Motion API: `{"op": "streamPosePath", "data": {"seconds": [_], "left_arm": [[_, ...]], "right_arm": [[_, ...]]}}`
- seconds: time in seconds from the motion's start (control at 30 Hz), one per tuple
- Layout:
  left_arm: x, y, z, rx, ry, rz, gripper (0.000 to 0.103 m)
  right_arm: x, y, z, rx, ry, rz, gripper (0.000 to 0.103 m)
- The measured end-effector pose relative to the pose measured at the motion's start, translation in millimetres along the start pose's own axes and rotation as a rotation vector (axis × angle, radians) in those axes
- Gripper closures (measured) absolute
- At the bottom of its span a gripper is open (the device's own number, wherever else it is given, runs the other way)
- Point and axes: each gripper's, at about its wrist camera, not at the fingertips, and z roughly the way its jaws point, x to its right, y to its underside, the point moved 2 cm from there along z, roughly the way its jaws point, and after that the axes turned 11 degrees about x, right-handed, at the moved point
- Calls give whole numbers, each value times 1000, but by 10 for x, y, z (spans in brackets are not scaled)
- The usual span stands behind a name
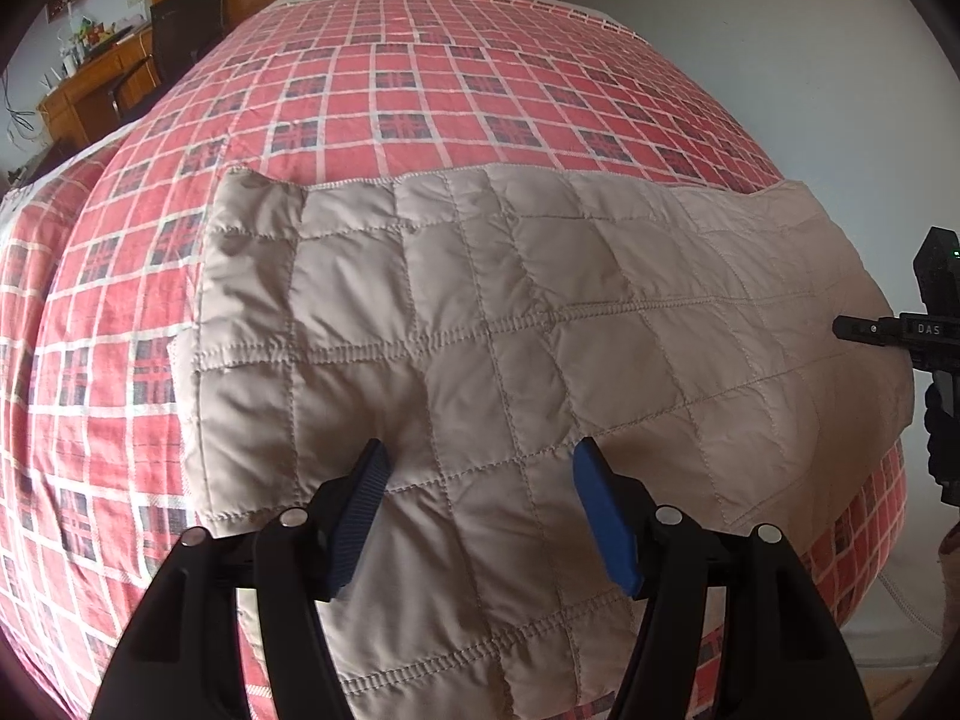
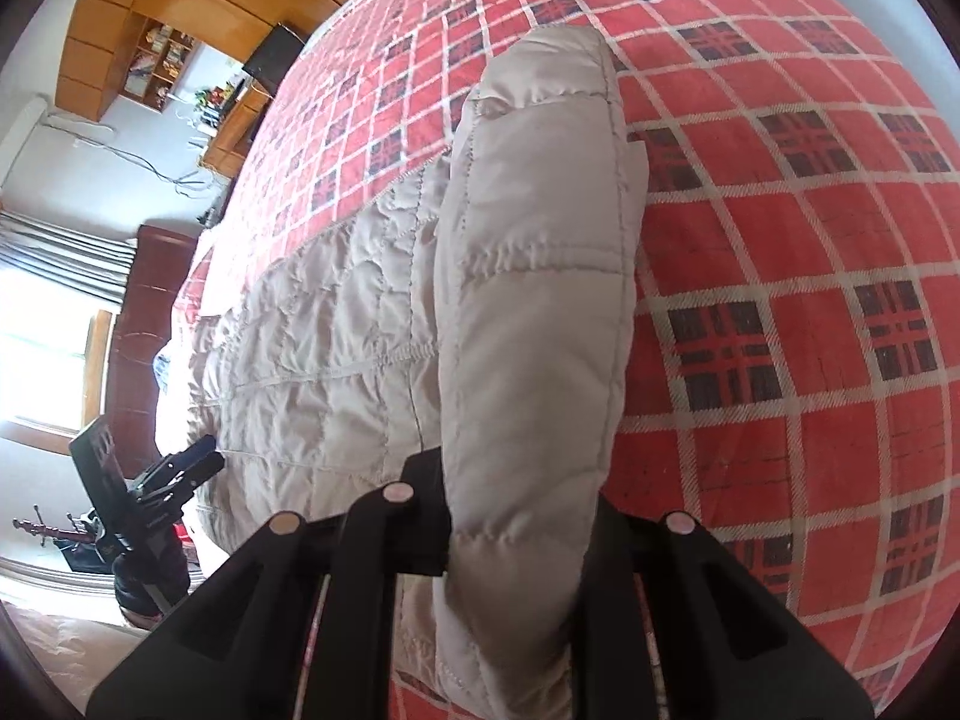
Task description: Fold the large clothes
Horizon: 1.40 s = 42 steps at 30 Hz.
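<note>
Quilted beige jacket (image 1: 480,324) lies spread on your plaid bedspread (image 1: 420,90); your right gripper (image 2: 522,516) pinches its raised edge for folding over, your left gripper (image 1: 477,468) hovers, jaws apart

Bright daylight in both views, pouring from the window (image 2: 42,354), blown out to pure white there (no detail left in the pane). Soft, faint shadows in the creases of the quilted garment (image 1: 510,324). Strong fisheye bulge, dark vignette at the corners. Slight softness and smear toward the edges; sharp in the middle.
</note>
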Motion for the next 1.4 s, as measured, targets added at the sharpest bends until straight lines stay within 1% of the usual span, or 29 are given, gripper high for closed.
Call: {"op": "streamPosePath", "data": {"seconds": [0.1,0.17,0.23,0.33,0.4,0.43,0.5,0.57,0.6,0.63,0.67,0.7,0.77,0.83,0.87,0.93,0.97,1.03,1.1,1.23,1.3,1.37,1.4], "left_arm": [[-14,24,11,-2,2,-5,38],[-47,6,-49,5,1,-22,38],[-135,-37,-170,31,-17,-49,38],[-383,-114,-351,78,-79,-91,38],[-588,-134,-362,81,-140,-115,38],[-672,-134,-338,72,-153,-133,38],[-812,-124,-244,47,-108,-179,39],[-864,-129,-141,29,-57,-200,39],[-869,-128,-87,18,-42,-206,42],[-875,-121,-40,8,-38,-215,52],[-882,-122,-4,4,-23,-231,59],[-886,-122,4,4,-15,-239,63],[-870,-124,-37,24,-1,-240,79],[-924,-92,-158,56,23,-279,87],[-967,-73,-188,59,33,-302,89],[-1031,-15,-225,60,46,-335,91],[-1044,25,-221,54,44,-328,91],[-1051,74,-168,41,34,-312,91],[-1032,45,-145,42,36,-302,90],[-998,-46,-232,21,18,-264,80],[-993,-95,-333,30,-24,-249,79],[-937,-193,-495,74,-58,-219,77],[-889,-239,-559,93,-58,-209,76]], "right_arm": [[23,11,55,-7,0,20,89],[38,32,64,-4,-7,32,89],[38,43,76,-2,-12,38,88],[59,32,77,-4,-10,35,87],[96,20,79,-6,-8,35,87],[110,17,80,-6,-9,35,86],[125,-2,72,-8,-10,37,85],[131,-11,70,-9,-11,37,84],[130,-12,70,-9,-10,36,84],[126,-14,74,-9,-8,34,84],[117,-19,79,-9,-6,32,83],[111,-21,81,-9,-4,30,82],[97,-24,85,-9,-3,29,81],[87,-25,98,-9,-5,27,79],[72,-27,108,-7,-10,21,77],[45,-31,111,-6,-11,8,72],[34,-35,133,-9,-5,1,70],[27,-48,194,-18,7,-9,69],[55,-61,239,-30,11,4,66],[63,-68,164,-27,7,5,64],[88,-59,79,-21,19,0,56],[114,-32,-16,-6,23,2,47],[136,-12,-73,1,18,6,45]]}}
